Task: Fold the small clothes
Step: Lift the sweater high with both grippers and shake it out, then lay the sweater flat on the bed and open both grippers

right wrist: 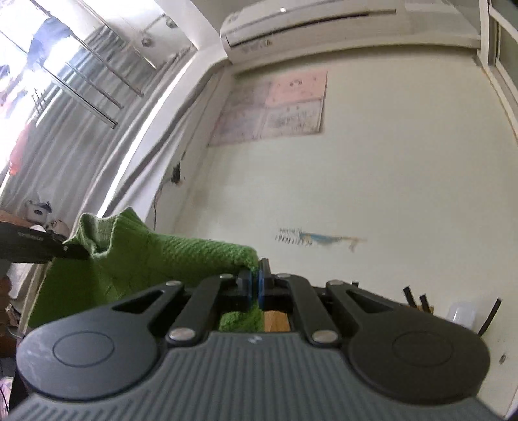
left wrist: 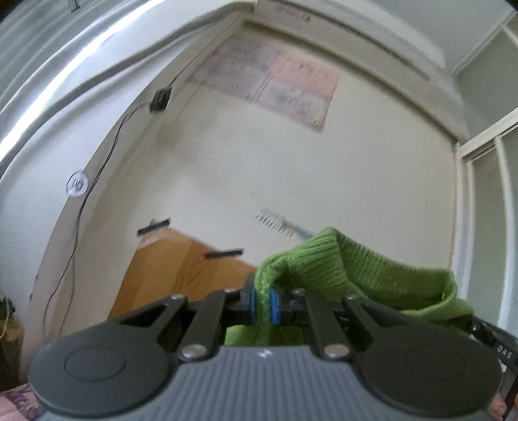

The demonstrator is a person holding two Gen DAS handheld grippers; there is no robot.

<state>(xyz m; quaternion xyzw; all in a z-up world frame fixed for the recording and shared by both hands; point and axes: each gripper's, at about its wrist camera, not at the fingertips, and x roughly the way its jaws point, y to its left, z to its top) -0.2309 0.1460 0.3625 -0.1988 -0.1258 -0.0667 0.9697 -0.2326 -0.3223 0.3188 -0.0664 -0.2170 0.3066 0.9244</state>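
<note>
A small green knitted garment hangs in the air, stretched between both grippers, which point slightly upward at the wall. My left gripper is shut on one edge of it, the knit pinched between the blue pads, and the rest trails off to the right. In the right wrist view the same green garment spreads to the left, and my right gripper is shut on its other edge. The other gripper's black finger shows at the garment's far left end.
A pale wall with taped paper sheets fills both views, under an air conditioner. A wooden piece of furniture stands low at the left, curtains and a bright window further left. Black cables run down the wall.
</note>
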